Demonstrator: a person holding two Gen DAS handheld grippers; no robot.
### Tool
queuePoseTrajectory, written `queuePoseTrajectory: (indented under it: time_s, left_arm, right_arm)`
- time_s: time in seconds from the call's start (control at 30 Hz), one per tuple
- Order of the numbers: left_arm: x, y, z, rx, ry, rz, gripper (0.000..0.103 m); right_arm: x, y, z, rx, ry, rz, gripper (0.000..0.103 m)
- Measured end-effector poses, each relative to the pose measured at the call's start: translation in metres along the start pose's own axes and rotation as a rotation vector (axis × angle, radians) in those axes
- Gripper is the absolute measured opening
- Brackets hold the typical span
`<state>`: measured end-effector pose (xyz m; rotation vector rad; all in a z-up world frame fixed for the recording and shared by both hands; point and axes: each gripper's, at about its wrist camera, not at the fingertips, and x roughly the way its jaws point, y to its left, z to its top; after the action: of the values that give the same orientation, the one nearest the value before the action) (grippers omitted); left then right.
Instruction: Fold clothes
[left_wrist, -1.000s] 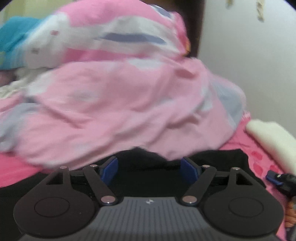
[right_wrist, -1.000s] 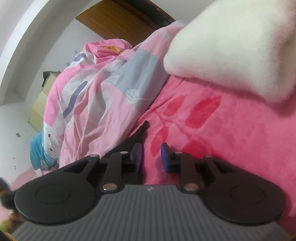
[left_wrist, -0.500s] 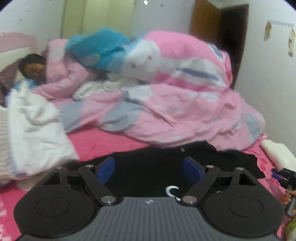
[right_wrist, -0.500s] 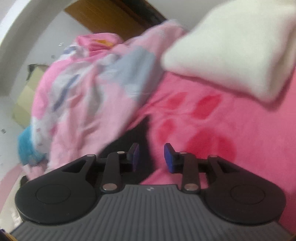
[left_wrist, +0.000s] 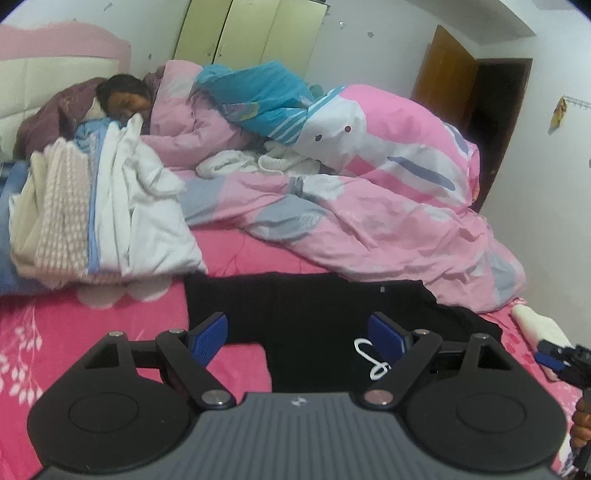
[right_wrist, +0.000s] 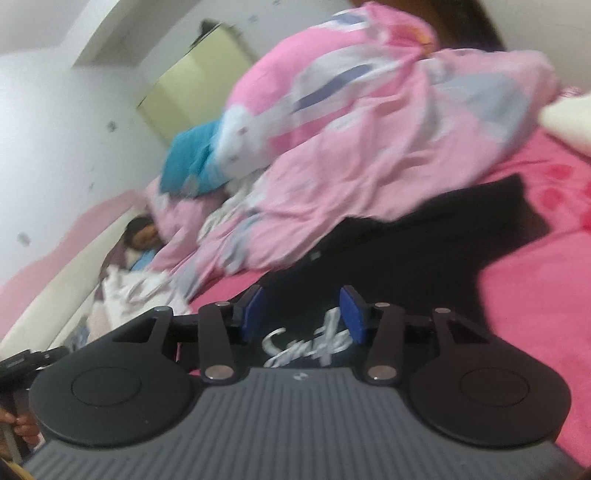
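Both grippers have pulled back since a second ago. Left gripper (left_wrist: 297, 334) hangs wide open and empty above a black garment (left_wrist: 317, 310) spread on the pink bedsheet (left_wrist: 92, 325) at lower centre; right gripper (right_wrist: 301, 314), jaws opening, grips nothing. Pink duvet (left_wrist: 388, 206) overlaps the garment's far edge.

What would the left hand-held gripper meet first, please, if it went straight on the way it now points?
Most likely the black garment spread on the pink bed: it fills the gap between the open left hand-held gripper fingers. Depth is hard to judge.

White walls (left_wrist: 388, 44), pale-green wardrobe (left_wrist: 251, 33), wooden door (left_wrist: 441, 70)
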<state>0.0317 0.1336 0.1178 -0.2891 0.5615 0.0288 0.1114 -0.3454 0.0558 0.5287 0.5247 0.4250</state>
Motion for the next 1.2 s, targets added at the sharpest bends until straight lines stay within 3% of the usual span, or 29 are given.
queuePoseTrajectory:
  time_s: [0.17, 0.3, 0.47, 0.63, 0.87, 1.03, 1.1, 1.2]
  left_arm:
    - [-0.003, 0.029, -0.027, -0.044, -0.014, 0.029, 0.085]
    - [0.017, 0.059, -0.047, -0.067, -0.011, 0.051, 0.085]
    - [0.063, 0.093, -0.056, -0.115, 0.001, 0.068, 0.083]
    - [0.129, 0.122, -0.053, -0.186, 0.030, 0.066, 0.077]
    - [0.204, 0.133, -0.058, -0.193, 0.086, 0.056, 0.054]
    - [0.212, 0.130, -0.069, -0.132, 0.041, 0.073, 0.042]
    - [0.213, 0.130, -0.070, -0.135, 0.040, 0.076, 0.025]
    - [0.214, 0.131, -0.071, -0.146, 0.038, 0.072, 0.013]
  right_arm:
    - [0.013, 0.055, 0.004, -0.063, 0.048, 0.064, 0.049]
    - [0.040, 0.102, 0.007, -0.142, 0.111, 0.094, 0.050]
    - [0.113, 0.165, 0.002, -0.245, 0.244, 0.130, 0.051]
    - [0.207, 0.232, -0.025, -0.381, 0.392, 0.151, 0.051]
    - [0.352, 0.298, -0.076, -0.545, 0.613, 0.101, 0.051]
    - [0.425, 0.317, -0.112, -0.647, 0.717, 0.027, 0.051]
    - [0.448, 0.323, -0.126, -0.690, 0.745, 0.001, 0.051]
    - [0.471, 0.331, -0.144, -0.745, 0.757, -0.026, 0.051]
